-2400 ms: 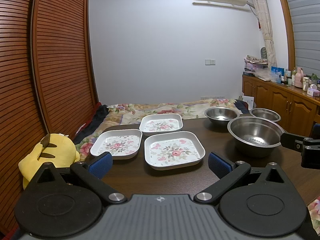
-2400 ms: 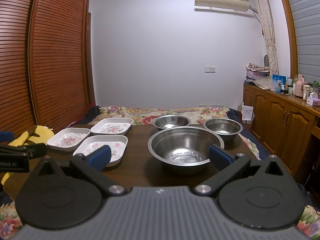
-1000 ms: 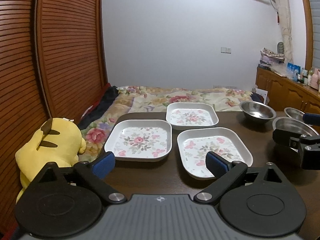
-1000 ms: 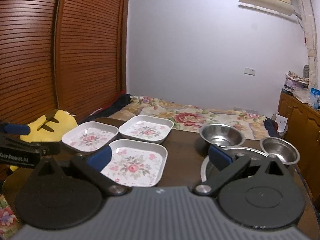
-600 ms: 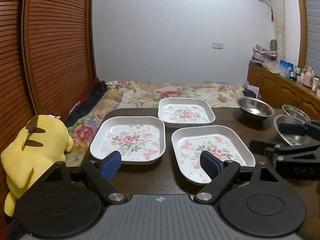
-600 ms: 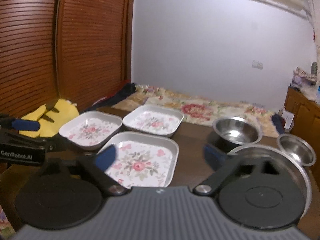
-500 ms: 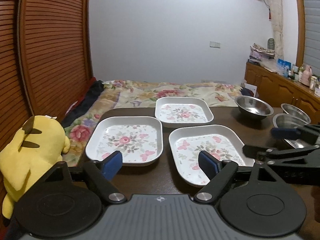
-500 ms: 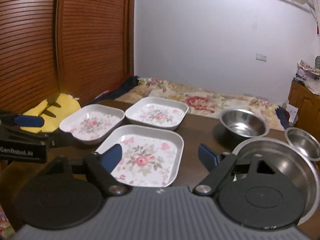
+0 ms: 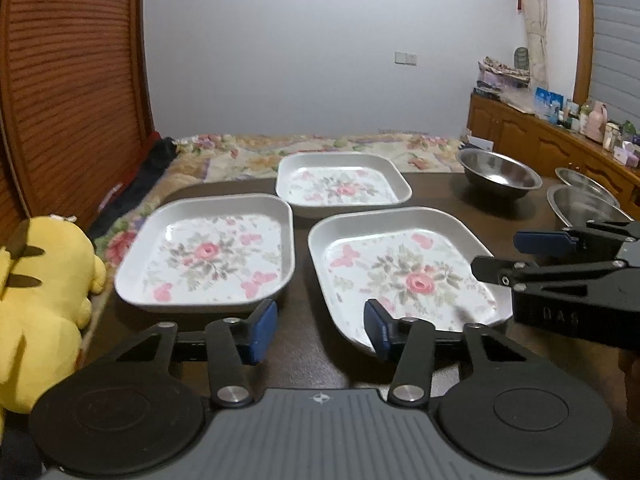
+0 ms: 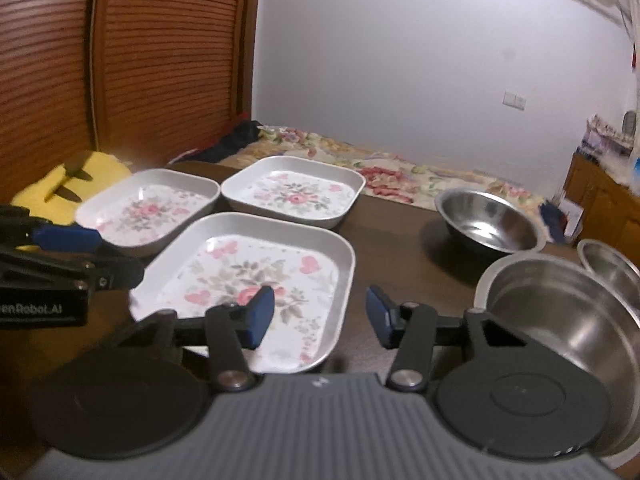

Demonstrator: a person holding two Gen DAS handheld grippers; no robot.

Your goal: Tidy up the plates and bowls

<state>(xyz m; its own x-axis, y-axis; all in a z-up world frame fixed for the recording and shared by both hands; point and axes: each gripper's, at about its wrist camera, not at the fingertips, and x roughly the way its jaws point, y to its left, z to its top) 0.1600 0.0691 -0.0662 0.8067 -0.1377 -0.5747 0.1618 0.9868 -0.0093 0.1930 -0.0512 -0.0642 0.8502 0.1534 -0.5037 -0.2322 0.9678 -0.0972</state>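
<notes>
Here the nearest floral plate [image 9: 404, 272] lies flat on the dark counter [image 9: 320, 344], at the near right of a cluster of three; a second plate [image 9: 208, 252] sits just to its left and a third plate [image 9: 344, 184] beyond them, none stacked, so gathering them looks yet to be done. To the right stand three steel vessels, the far bowl [image 9: 498, 172] apart from the big bowl [image 10: 560, 320] and a small bowl [image 10: 612, 268] that touch or nearly so. The left gripper [image 9: 320, 326] hovers low over the counter's near edge, tilted downward, its blue fingers [image 9: 262, 326] closing with only bare counter between them. The right gripper [image 10: 320, 318] hangs likewise, one of its fingers [image 10: 258, 316] over the nearest plate's near rim, closing on nothing. Probably both are lining up on that plate. A yellow plush toy [image 9: 44, 280] sits off the left edge.
</notes>
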